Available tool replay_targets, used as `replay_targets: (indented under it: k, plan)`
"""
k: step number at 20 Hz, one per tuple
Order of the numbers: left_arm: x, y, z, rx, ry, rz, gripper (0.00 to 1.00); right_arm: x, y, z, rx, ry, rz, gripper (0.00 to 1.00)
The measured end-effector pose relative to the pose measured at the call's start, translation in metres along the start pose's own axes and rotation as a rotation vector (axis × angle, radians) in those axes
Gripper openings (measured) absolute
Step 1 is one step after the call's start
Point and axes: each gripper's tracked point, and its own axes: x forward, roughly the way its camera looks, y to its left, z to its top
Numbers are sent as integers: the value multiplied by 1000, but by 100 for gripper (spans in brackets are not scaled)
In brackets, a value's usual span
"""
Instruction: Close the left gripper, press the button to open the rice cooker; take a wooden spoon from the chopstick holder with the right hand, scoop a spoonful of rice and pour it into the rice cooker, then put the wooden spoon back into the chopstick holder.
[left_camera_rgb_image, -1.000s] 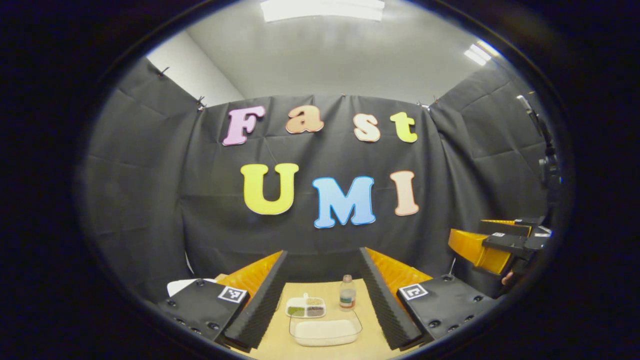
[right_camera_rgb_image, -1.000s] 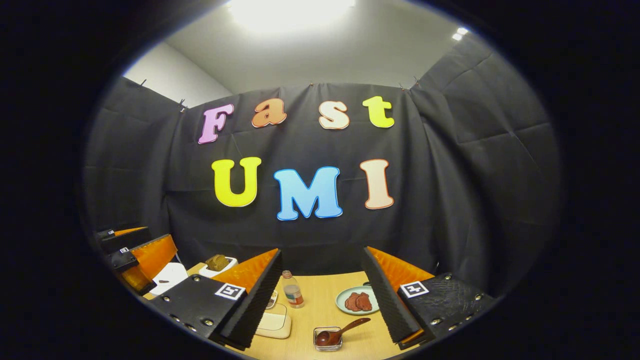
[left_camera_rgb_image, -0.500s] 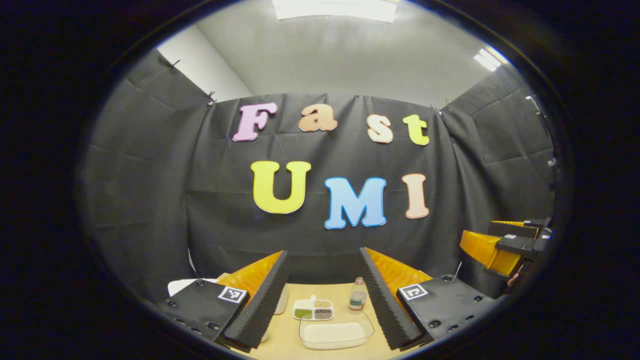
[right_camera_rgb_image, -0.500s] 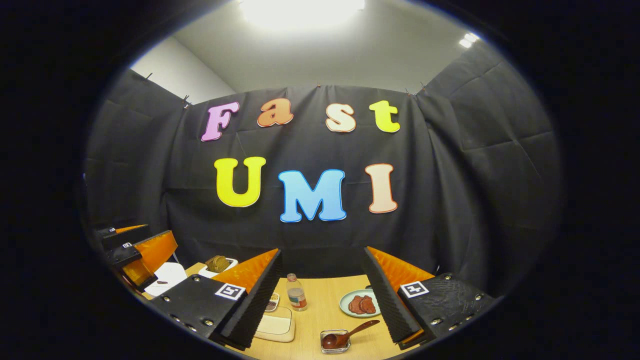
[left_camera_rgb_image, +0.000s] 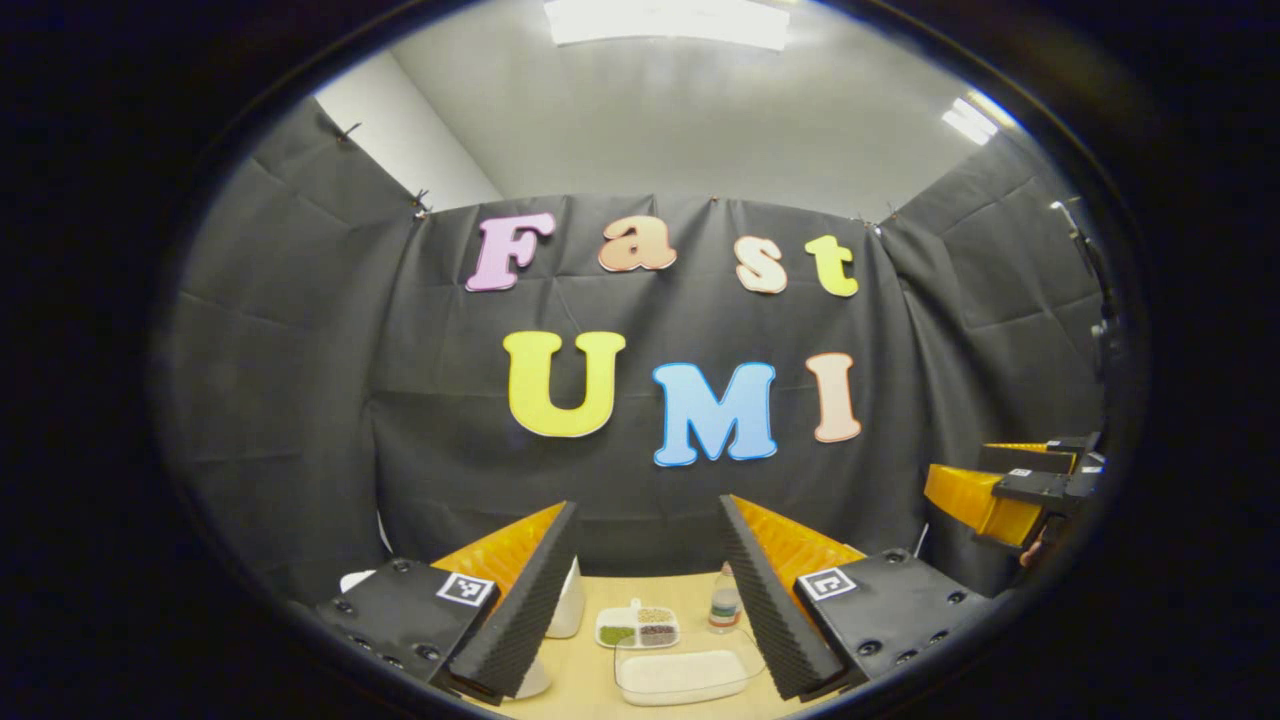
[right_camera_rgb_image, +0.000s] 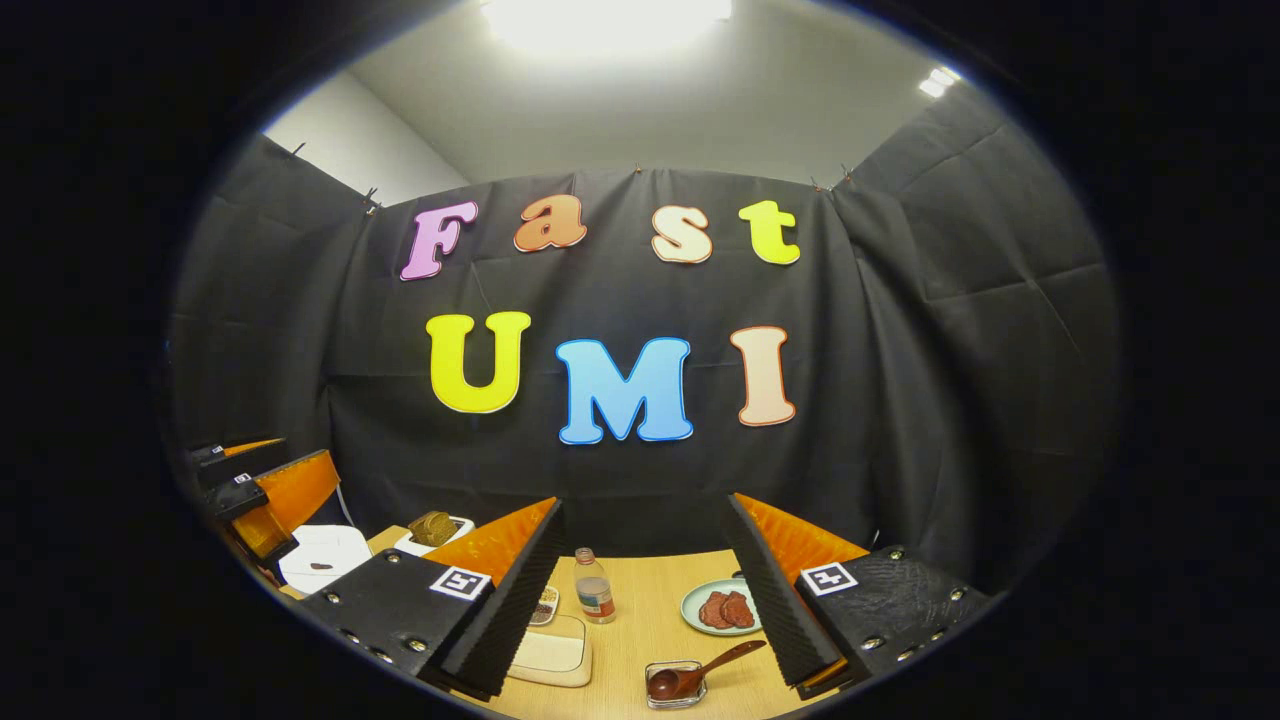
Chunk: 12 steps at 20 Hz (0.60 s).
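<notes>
In the right gripper view my right gripper (right_camera_rgb_image: 643, 505) is open above the wooden table (right_camera_rgb_image: 640, 625) with nothing between its fingers. A dark wooden spoon (right_camera_rgb_image: 705, 668) lies with its bowl in a small clear holder (right_camera_rgb_image: 675, 690) at the near edge. The white rice cooker (right_camera_rgb_image: 322, 553) stands at the far left, below my left gripper (right_camera_rgb_image: 265, 490). A clear tray of white rice (left_camera_rgb_image: 683, 672) lies between the open fingers of my left gripper (left_camera_rgb_image: 647, 508) in the left gripper view, also empty. The right gripper (left_camera_rgb_image: 1010, 490) hangs at the far right there.
A small bottle (right_camera_rgb_image: 594, 587), a plate of sliced meat (right_camera_rgb_image: 722, 606) and a white toaster with bread (right_camera_rgb_image: 433, 530) stand on the table. A divided dish of grains (left_camera_rgb_image: 637, 627) sits behind the rice tray. A white object (left_camera_rgb_image: 567, 600) is partly hidden by the left finger.
The left gripper has swung to the left: tray, dish and bottle drifted right and a white object came into view. The right gripper dipped slightly. Both stayed open.
</notes>
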Motion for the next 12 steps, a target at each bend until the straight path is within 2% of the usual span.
replay_targets:
  k: [2,4,7,8,9,10,12]
  plan:
    - [0,8,-10,-2,27,-4,91,1,4,-3,-3,5,7,97]
    - [2,19,-23,17,66,-4,72,2,10,-8,-9,16,16,97]
    - [2,37,-53,-8,155,-5,43,3,19,-16,-18,37,30,97]
    - [5,49,-63,-23,182,16,24,4,20,-19,-21,45,32,97]
    - [6,59,-72,-45,210,19,14,4,21,-22,-22,52,33,97]
    - [8,67,-82,-59,241,25,8,4,22,-25,-24,60,34,97]
    - [11,96,-102,-74,296,60,8,5,23,-31,-28,74,34,97]
